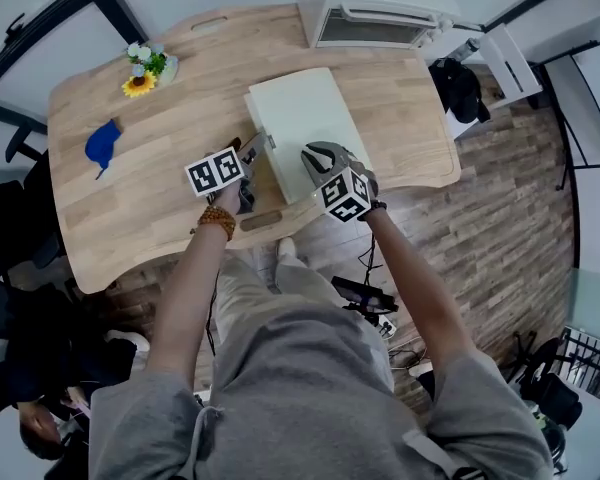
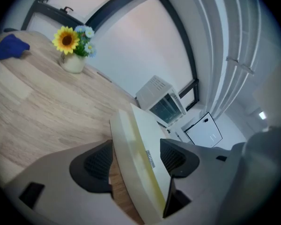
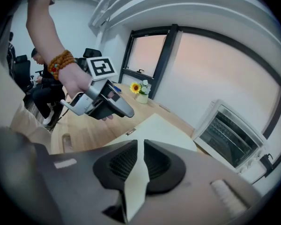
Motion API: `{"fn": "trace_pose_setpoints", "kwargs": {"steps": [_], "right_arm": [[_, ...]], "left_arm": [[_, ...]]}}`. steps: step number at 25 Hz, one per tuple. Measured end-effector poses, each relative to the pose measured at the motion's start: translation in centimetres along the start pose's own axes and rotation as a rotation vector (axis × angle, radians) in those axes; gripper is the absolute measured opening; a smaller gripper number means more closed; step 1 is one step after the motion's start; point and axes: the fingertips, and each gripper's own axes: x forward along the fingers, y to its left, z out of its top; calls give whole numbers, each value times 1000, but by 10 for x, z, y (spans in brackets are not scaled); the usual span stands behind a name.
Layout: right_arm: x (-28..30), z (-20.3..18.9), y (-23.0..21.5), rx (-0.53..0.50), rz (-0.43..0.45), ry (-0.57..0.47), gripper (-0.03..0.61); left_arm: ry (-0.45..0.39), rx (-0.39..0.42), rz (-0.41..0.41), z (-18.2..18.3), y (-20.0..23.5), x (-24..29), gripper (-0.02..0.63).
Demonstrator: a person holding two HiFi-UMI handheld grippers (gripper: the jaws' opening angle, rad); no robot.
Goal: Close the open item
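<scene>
Right now everything turns on the near edge of the cream box point(image 1: 292, 118). It lies on the bench point(image 1: 170, 148) straight ahead of you, with its long axis running away from you toward the white oven point(image 1: 375, 8), and its short near edge is the one both of your grippers have reached.

Your right gripper point(image 3: 139, 159) is the one placed to do the closing. Its jaws are drawn nearly together on a thin cream flap point(image 3: 133, 186), which stands edge-on between the pads. That flap looks like the loose front of the lid. From this gripper the broad top of the box stretches ahead and slightly right, so the flap probably has to be carried along that line and pressed home.

Your left gripper point(image 2: 136, 159) sits at the box's near-left corner. Its jaws are spread wide, one either side of the thick wall, and the pads seem to bear on it. A small metal plate point(image 2: 150, 158) shows on that wall.

Both forearms reach forward and converge over the bench edge. The left gripper is angled in from the left. The right one is held low, almost level with the lid, looking along it
</scene>
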Motion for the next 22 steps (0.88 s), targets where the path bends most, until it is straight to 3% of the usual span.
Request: {"fn": "trace_pose_setpoints", "kwargs": {"steps": [3, 7, 14, 22], "right_arm": [[32, 7, 4, -55, 34, 2, 16], [66, 6, 12, -148, 80, 44, 11], [91, -9, 28, -241, 128, 147, 11], [94, -21, 36, -224, 160, 201, 11]], "left_arm": [[-71, 76, 2, 1, -1, -20, 307], [-96, 45, -20, -4, 1, -34, 307], [-44, 43, -32, -24, 18, -36, 307], [-18, 47, -44, -28, 20, -31, 307]]}}
